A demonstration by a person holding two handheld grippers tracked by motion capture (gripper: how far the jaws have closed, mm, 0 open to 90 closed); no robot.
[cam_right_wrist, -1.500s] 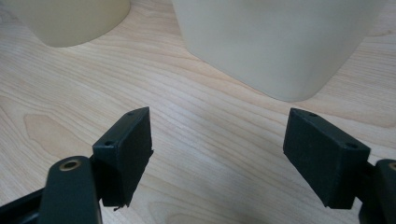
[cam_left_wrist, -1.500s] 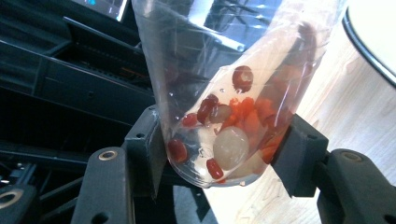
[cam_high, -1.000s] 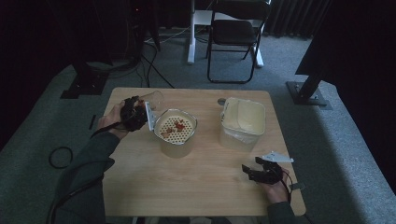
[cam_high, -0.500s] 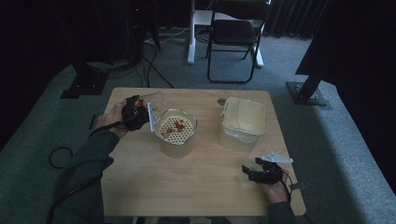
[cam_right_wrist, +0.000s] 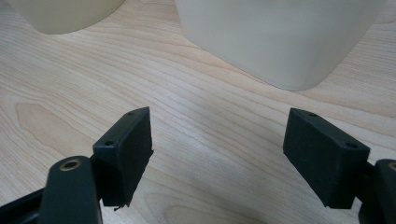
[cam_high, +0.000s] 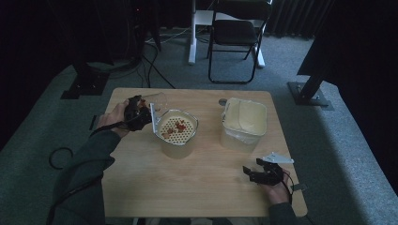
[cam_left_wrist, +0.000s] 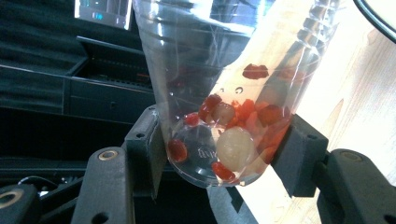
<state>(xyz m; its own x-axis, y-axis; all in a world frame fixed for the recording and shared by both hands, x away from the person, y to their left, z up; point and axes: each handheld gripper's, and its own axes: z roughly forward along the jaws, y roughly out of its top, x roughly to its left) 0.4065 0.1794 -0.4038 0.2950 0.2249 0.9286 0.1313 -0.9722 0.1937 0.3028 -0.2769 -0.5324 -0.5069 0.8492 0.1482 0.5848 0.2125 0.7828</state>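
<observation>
Above the table, the high view shows the left gripper (cam_high: 141, 114) at the far-left side, clamped on a clear cup (cam_high: 157, 101) that lies tipped toward the strainer (cam_high: 177, 127). The cup's mouth points at the strainer's near-left rim, just beside it, and red pieces (cam_high: 179, 126) already lie on the perforated insert. The strainer sits to that gripper's right, so the cup's long axis runs roughly from the hand toward the strainer. The right gripper (cam_high: 257, 175) rests near the front-right corner, well apart from both, with the tub (cam_high: 244, 123) between it and the far edge. The left hand is plainly the nearer one for the pour.

Along the left gripper view, both black jaws press the cup's (cam_left_wrist: 219, 93) base from either side. Red bits and a pale round fruit (cam_left_wrist: 236, 147) sit at the bottom end, near the jaws, so I judge the cup needs more tilt before they slide out toward the mouth.

Over in the right gripper view, the jaws stand wide apart with bare wood (cam_right_wrist: 196, 126) between them, holding nothing. The tub's (cam_right_wrist: 280, 37) wall is ahead, the strainer's (cam_right_wrist: 65, 11) base farther left.
</observation>
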